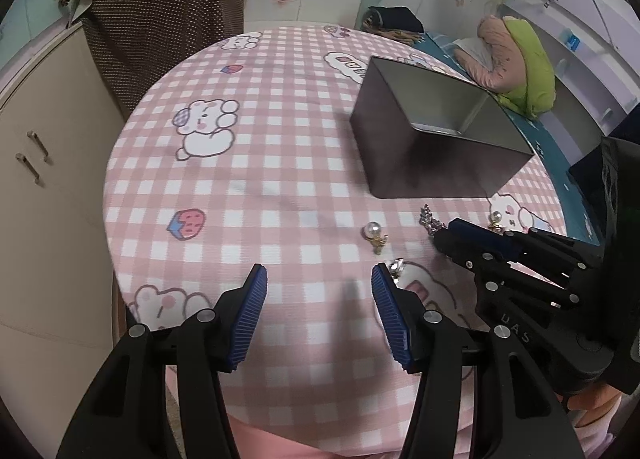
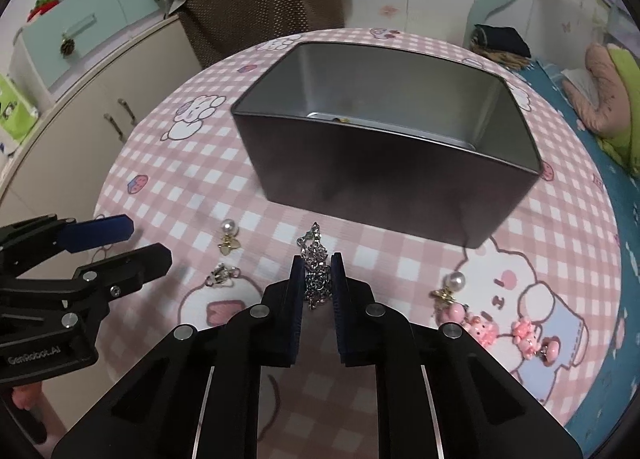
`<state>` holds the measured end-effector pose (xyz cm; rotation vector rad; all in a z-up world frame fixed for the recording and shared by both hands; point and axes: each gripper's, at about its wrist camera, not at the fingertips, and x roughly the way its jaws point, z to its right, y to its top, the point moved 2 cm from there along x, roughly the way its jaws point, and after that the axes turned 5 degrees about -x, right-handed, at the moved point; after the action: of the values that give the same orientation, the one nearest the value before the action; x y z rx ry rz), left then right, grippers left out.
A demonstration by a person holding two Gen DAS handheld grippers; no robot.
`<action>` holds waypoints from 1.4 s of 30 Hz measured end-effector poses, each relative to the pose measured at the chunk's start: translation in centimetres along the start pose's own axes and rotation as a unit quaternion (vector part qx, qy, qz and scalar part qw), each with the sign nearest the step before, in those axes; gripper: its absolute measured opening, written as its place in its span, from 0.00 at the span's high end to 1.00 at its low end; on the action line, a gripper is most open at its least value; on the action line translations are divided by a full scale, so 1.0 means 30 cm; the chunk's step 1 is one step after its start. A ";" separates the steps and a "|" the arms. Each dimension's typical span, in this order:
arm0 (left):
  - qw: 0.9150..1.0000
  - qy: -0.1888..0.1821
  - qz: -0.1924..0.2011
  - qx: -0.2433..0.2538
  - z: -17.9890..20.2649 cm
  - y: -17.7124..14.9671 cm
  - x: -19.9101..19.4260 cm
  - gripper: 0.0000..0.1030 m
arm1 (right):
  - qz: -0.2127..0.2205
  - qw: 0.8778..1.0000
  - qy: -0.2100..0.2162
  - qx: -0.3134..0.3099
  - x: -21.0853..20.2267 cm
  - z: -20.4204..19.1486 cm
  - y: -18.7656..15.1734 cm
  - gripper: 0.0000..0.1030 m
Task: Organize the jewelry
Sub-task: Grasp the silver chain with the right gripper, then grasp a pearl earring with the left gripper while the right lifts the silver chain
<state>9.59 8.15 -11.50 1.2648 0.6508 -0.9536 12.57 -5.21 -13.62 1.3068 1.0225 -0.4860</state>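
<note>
Right gripper [image 2: 316, 283] is clamped on a silver chain [image 2: 316, 259] lying on the checked cloth [image 2: 192, 163] just before the metal tin [image 2: 360, 163]. Left gripper [image 1: 318, 287] hangs over the cloth with jaws wide apart, a pearl earring [image 1: 374, 233] just beyond its tips and a silver clip [image 1: 397, 267] beside its right finger

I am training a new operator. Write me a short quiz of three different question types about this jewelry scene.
1. True or false: the right gripper has its fingers around the silver rhinestone chain.
2. Which gripper holds nothing? A) left B) right
3. Fill in: the grey rectangular metal tin stands on the pink checked ____.

Key: 1 true; 2 A, the left gripper is open; 3 tablecloth.
</note>
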 end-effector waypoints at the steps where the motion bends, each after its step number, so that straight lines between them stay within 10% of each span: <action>1: 1.000 -0.003 -0.001 0.002 0.007 -0.001 0.001 0.49 | 0.000 1.000 0.000 0.003 -0.001 0.007 -0.001 0.87; 23: 0.999 0.030 -0.015 0.026 0.112 0.064 0.112 0.51 | 0.055 0.995 -0.019 0.081 -0.160 0.238 -0.009 0.87; 29: 0.996 0.073 -0.005 0.042 0.116 0.064 0.119 0.90 | 0.056 0.995 -0.027 0.084 -0.168 0.261 -0.005 0.87; 42: 0.998 0.061 0.008 0.018 0.097 0.070 0.073 0.90 | 0.068 0.994 -0.026 0.084 -0.197 0.265 -0.004 0.87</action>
<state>12.20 4.86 -11.72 1.3665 0.7197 -0.8834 12.17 -14.11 -9.32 1.4948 0.8574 -0.5072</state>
